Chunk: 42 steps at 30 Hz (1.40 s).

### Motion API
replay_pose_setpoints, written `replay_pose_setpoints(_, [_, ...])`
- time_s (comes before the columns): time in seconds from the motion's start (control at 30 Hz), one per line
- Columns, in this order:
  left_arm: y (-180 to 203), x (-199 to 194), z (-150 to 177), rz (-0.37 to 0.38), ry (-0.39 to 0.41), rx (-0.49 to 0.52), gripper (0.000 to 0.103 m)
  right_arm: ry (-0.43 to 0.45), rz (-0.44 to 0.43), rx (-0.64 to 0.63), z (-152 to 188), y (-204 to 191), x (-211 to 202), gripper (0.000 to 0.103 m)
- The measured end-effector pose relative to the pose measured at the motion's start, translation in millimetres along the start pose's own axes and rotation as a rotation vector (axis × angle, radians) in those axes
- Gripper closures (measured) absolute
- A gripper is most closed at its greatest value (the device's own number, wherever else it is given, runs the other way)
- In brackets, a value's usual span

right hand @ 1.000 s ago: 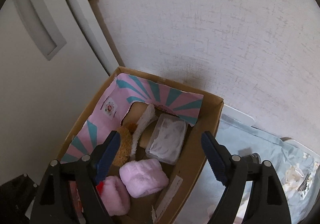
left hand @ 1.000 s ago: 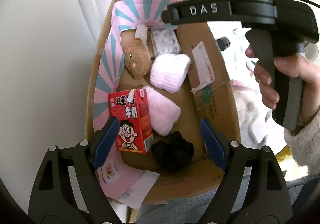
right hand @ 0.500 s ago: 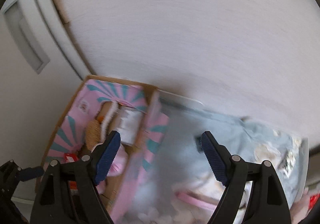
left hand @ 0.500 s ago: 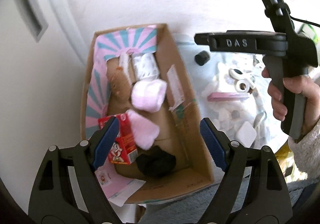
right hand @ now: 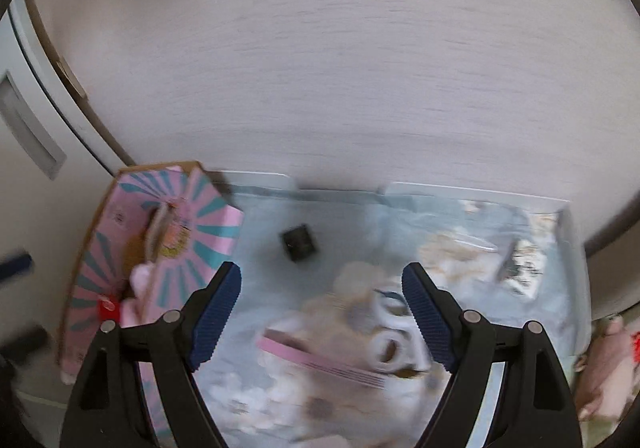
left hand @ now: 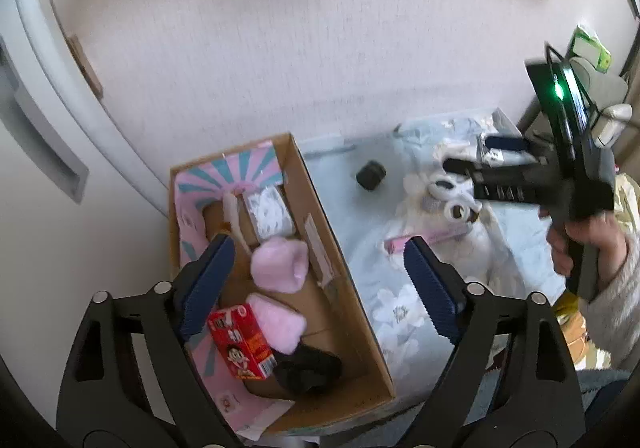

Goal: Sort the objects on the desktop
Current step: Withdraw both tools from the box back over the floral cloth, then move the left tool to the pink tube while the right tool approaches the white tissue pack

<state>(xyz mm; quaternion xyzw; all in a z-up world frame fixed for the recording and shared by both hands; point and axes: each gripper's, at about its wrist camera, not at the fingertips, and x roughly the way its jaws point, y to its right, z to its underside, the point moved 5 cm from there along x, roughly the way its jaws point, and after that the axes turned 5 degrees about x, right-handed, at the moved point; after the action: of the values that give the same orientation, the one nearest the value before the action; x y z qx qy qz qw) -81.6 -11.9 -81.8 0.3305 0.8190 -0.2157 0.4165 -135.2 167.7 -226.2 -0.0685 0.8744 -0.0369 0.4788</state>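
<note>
Both wrist views high, facing down; share box (left hand: 360, 312), cloth (right hand: 340, 224).

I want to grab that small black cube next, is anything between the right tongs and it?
Nothing visible. The black cube sits alone on the floral cloth, beyond the open right tongs; the pink strip lies nearer.

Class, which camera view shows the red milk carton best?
The left wrist view: the red milk carton lies sharp inside the cardboard box. The right wrist view shows only a blurred red corner of it.
</note>
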Motion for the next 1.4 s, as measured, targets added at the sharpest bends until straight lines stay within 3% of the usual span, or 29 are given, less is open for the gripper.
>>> replay_pose_setpoints(0.13, [-3,-8,-14,0.015,0.010,-0.024,0.016,-0.018,-0.009,-0.001,9,5,-12,0.023])
replay_pose_setpoints(0.47, [7,-5,-36,0.001,0.006,-0.102,0.016,0.032,-0.068,0.107,9,9,-56,0.023])
replay_pose_setpoints(0.57, [22,1,-33,0.020,-0.009,-0.085,0.016,0.045,-0.025,0.097,13,29,-65,0.023])
replay_pose_setpoints(0.77, [60,29,-36,-0.027,-0.043,0.030,0.016,0.040,-0.032,0.152,27,95,-69,0.023])
replay_pose_setpoints(0.9, [86,58,-37,0.001,-0.073,0.072,0.016,0.010,-0.002,0.132,39,126,-61,0.023])
replay_pose_setpoints(1.27, [151,130,-30,0.127,-0.164,0.137,0.016,-0.064,-0.021,0.138,50,181,-29,0.023])
replay_pose_setpoints(1.4, [165,151,-20,0.208,-0.206,0.154,0.016,-0.085,-0.024,0.124,47,192,-16,0.023])
